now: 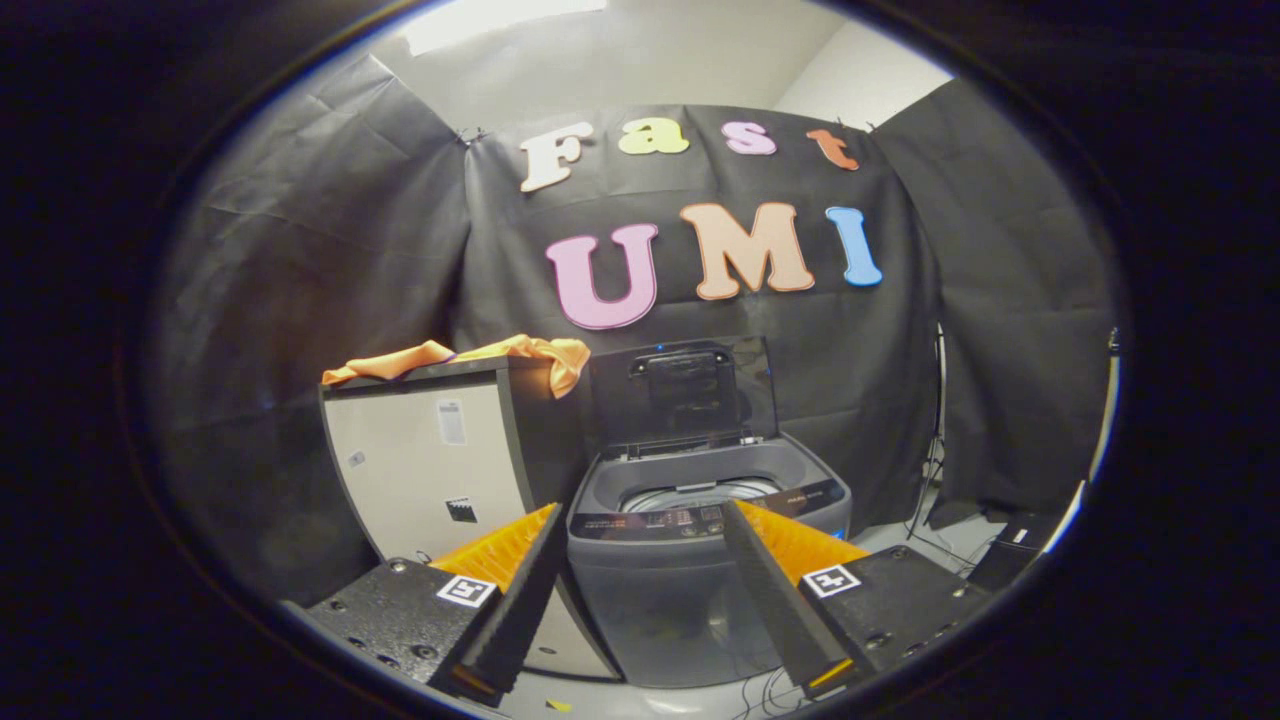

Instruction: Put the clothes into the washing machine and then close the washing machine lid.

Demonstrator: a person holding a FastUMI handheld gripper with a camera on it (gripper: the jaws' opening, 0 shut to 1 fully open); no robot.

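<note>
**Fingers spread wide and empty before the open washer**

The gripper (645,545) has its fingers (520,590) set wide apart, holding nothing and touching nothing — the front of the washing machine (700,560) shows in the gap between them. The machine stands just ahead of the fingers, its lid (685,390) raised upright at the back. The drum (700,495) shows as a pale metal rim under the lid; its inside is too dark and too foreshortened to tell whether anything lies in it. The lower front of the machine is partly hidden behind the fingers.

Just beside the machine, on its left, stands a taller pale cabinet (430,480). The orange clothes (480,357) lie crumpled across its top, one end drooping over the corner nearest the lid. Cables (930,540) trail on the floor beyond the machine — hard to make out.
</note>
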